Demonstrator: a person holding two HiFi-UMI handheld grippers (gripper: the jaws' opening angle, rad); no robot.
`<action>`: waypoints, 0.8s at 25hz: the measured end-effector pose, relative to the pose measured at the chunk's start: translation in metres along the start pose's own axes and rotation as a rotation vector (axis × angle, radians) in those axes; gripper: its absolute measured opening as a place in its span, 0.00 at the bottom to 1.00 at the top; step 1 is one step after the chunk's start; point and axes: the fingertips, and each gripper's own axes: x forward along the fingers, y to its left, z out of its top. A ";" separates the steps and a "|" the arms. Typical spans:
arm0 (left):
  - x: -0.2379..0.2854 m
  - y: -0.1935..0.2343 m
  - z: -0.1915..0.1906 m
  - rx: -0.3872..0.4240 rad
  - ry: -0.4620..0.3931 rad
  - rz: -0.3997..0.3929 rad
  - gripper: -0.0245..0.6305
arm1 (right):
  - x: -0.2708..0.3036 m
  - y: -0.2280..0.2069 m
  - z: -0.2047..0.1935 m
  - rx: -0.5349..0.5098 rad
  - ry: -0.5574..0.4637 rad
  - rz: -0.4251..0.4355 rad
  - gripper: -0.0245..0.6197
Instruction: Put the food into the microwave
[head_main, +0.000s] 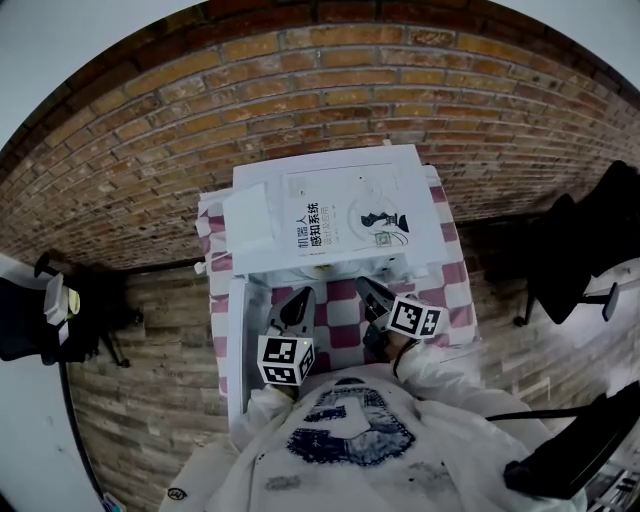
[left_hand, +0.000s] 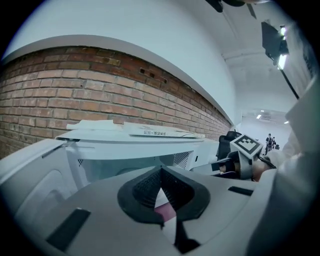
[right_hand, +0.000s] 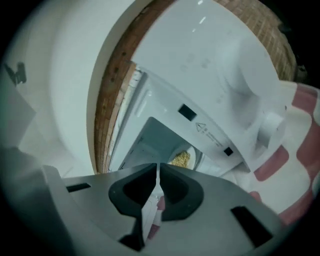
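A white microwave stands on a table against a brick wall, its door swung open to the left. In the right gripper view yellowish food lies inside the open cavity, below the control panel. My left gripper hovers in front of the cavity with its jaws closed on nothing. My right gripper is just to its right, rolled to one side, jaws together and empty. Its marker cube shows in the left gripper view.
A book and a small white box lie on top of the microwave. A pink and white checked cloth covers the table. Dark chairs stand to the right, and dark equipment to the left.
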 end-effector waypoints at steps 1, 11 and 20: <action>-0.001 -0.002 0.004 0.004 -0.005 -0.001 0.05 | -0.003 0.006 0.002 -0.053 -0.001 -0.002 0.08; -0.010 -0.015 0.034 0.047 -0.057 -0.010 0.05 | -0.035 0.071 0.021 -0.505 -0.035 -0.021 0.08; -0.019 -0.019 0.044 0.084 -0.084 -0.007 0.05 | -0.053 0.105 0.025 -0.743 -0.101 -0.047 0.06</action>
